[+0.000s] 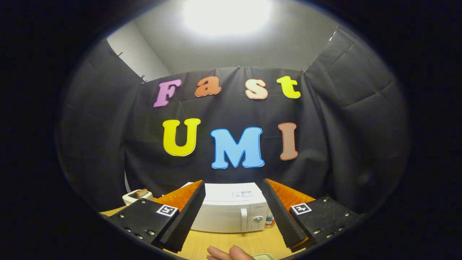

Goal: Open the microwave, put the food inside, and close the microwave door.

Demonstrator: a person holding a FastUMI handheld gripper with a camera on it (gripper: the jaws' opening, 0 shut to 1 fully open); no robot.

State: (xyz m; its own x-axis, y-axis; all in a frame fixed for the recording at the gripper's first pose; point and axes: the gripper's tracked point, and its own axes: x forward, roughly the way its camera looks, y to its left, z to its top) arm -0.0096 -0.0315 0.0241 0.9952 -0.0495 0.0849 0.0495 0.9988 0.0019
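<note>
Gripper (232, 216) fingers spread wide, holding nothing, microwave (231, 213) beyond them on the table (231, 242) with door shut; risk: hand (227, 253) near the fingers could get bumped, and a pull on the handle (244, 218) may slide the microwave.
</note>
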